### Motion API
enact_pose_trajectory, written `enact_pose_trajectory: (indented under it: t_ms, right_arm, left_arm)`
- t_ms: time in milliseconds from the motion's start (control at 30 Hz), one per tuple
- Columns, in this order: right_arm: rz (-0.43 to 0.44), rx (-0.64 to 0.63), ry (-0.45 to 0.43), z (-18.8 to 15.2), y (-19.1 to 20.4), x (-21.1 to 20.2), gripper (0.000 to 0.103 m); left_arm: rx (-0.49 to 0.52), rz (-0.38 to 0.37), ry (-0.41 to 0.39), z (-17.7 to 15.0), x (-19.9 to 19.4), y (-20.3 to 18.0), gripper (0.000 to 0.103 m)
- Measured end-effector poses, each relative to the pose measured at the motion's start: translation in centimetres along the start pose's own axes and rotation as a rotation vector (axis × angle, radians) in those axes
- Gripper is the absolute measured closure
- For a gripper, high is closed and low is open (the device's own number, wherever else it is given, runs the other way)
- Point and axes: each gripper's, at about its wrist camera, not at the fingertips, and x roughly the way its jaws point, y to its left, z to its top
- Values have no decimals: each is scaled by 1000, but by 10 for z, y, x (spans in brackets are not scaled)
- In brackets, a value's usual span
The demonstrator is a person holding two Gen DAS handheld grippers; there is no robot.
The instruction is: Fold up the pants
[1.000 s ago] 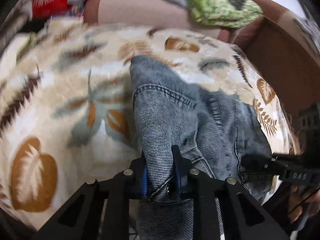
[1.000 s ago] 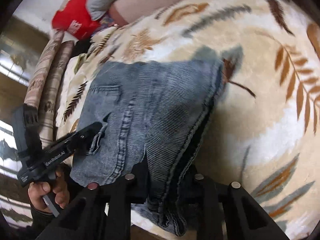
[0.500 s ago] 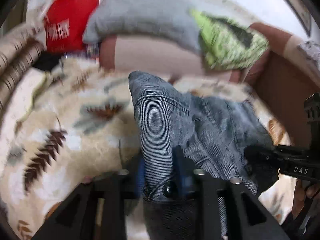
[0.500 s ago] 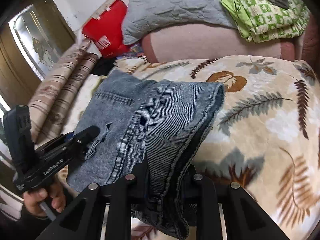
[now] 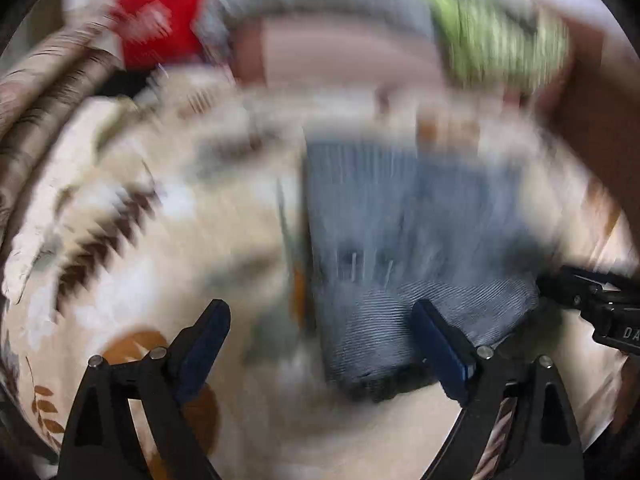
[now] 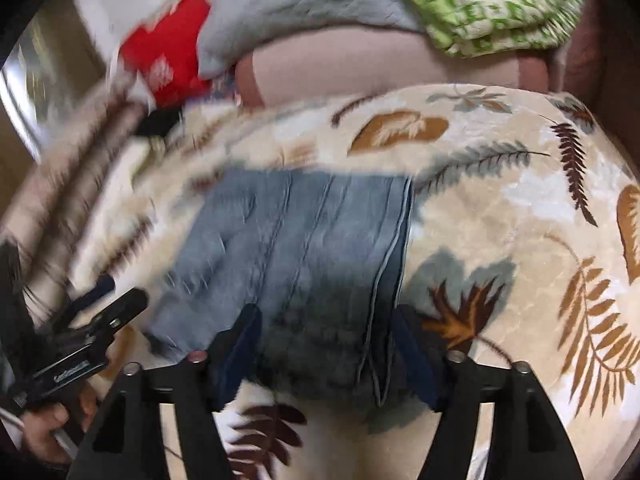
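Note:
The folded blue jeans (image 5: 400, 240) lie flat on the leaf-patterned blanket (image 5: 160, 240). They also show in the right wrist view (image 6: 300, 248). My left gripper (image 5: 320, 340) is open, and the near edge of the jeans lies loose between its fingers. My right gripper (image 6: 328, 348) is open too, its fingers standing either side of the near edge of the jeans. Neither holds the cloth. The left view is badly blurred. The other gripper shows at the edge of each view, the right one (image 5: 592, 304) and the left one (image 6: 88, 332).
A grey quilt (image 6: 300, 16), a green patterned blanket (image 6: 492, 4), a red bag (image 6: 164, 56) and a pink cushion (image 6: 380, 68) are piled at the far side. Striped rolled bedding (image 6: 72, 184) lies at the left. The leaf blanket (image 6: 520, 220) spreads to the right.
Both grippers have let go of the jeans and opened. The jeans, held up before, now lie folded flat on the blanket.

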Motion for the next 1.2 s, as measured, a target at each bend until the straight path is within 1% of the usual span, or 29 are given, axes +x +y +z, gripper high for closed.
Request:
enact_pose_trajectory:
  t_ms: [33, 67, 100, 133, 167, 200, 233, 267, 333, 367, 433, 467, 500, 533, 567, 600, 633, 667, 700, 767, 800, 867, 933, 1000, 1067, 1133, 1200]
  right_arm:
    - [-74, -43, 87, -10, 1, 25, 28]
    - [-86, -36, 134, -16, -2, 40, 27]
    - [-50, 36, 89, -16, -13, 33, 25]
    - [-51, 53, 96, -13, -15, 26, 25]
    - [-65, 53, 87, -10, -15, 18, 25]
    - [-73, 30, 52, -5, -11, 5, 24]
    - [-73, 11, 29, -2, -9, -3, 24]
    - [-70, 0, 7, 4, -7, -11, 24]
    - [-60, 5, -32, 23, -4, -20, 24]
    - [-72, 7, -41, 32, -4, -20, 24]
    - [-100, 22, -63, 60, -6, -9, 24]
    - [-104, 34, -65, 72, -6, 1, 24]
    - [-119, 42, -66, 81, -8, 10, 22]
    - [-149, 43, -59, 91, -10, 25, 19]
    - [-198, 35, -29, 95, -11, 43, 17]
    - [-274, 10, 46, 96, -14, 69, 16]
    - [-299, -14, 163, 90, -19, 99, 15]
    - [-275, 23, 134, 85, -27, 97, 11]
    - [-275, 37, 114, 85, -29, 91, 8]
    - [-256, 35, 87, 82, -29, 69, 8]
    - [-260, 19, 68, 78, -27, 57, 8]
    - [-247, -20, 16, 64, -20, 25, 8]
    - [-222, -60, -33, 40, -10, -11, 8]
    - [-187, -101, -48, 21, -2, -31, 6]
    - [-146, -167, -49, -2, 7, -48, 1]
    - [-145, -219, -27, -23, 13, -58, 0]
    - [-163, -250, -18, -39, 17, -64, 0]
  left_arm:
    - [-27, -12, -33, -2, 1, 2, 8]
    - [-38, -10, -28, 2, -3, 2, 8]
    - [-50, -9, -28, 5, -12, 5, 8]
    - [-59, -8, -59, 7, -24, 7, 8]
    - [-60, -3, -116, 8, -40, 8, 8]
    - [-54, 4, -159, 7, -53, 7, 8]
    - [-49, 7, -190, 6, -62, 7, 8]
    - [-53, 8, -195, 4, -64, 7, 8]
    - [-45, -12, -155, 1, -57, 5, 8]
    - [-27, -7, -126, -1, -48, 2, 8]
    - [14, 38, -60, -2, -29, -5, 8]
    - [19, 34, -48, -4, -22, -6, 8]
    - [5, 22, -57, -5, -22, -4, 8]
    - [-10, 15, -57, -3, -23, -3, 8]
    - [-20, 8, -46, -1, -23, -2, 8]
    - [-21, -1, -44, -2, -24, -2, 8]
    - [-19, -6, -44, -2, -24, -2, 8]
    - [-12, -3, -52, -2, -27, -1, 8]
    - [-10, -3, -58, -1, -28, -1, 8]
    - [-23, 8, -56, -2, -30, -1, 8]
    - [-33, 8, -50, -1, -31, -1, 8]
    - [-49, 24, -75, -3, -38, -2, 8]
    - [-49, 30, -76, -4, -43, -3, 8]
    - [-47, 27, -85, -7, -52, -6, 8]
    - [-41, 30, -97, -9, -61, -9, 8]
    - [-44, 37, -115, -10, -71, -10, 8]
    - [-47, 36, -124, -11, -79, -11, 8]
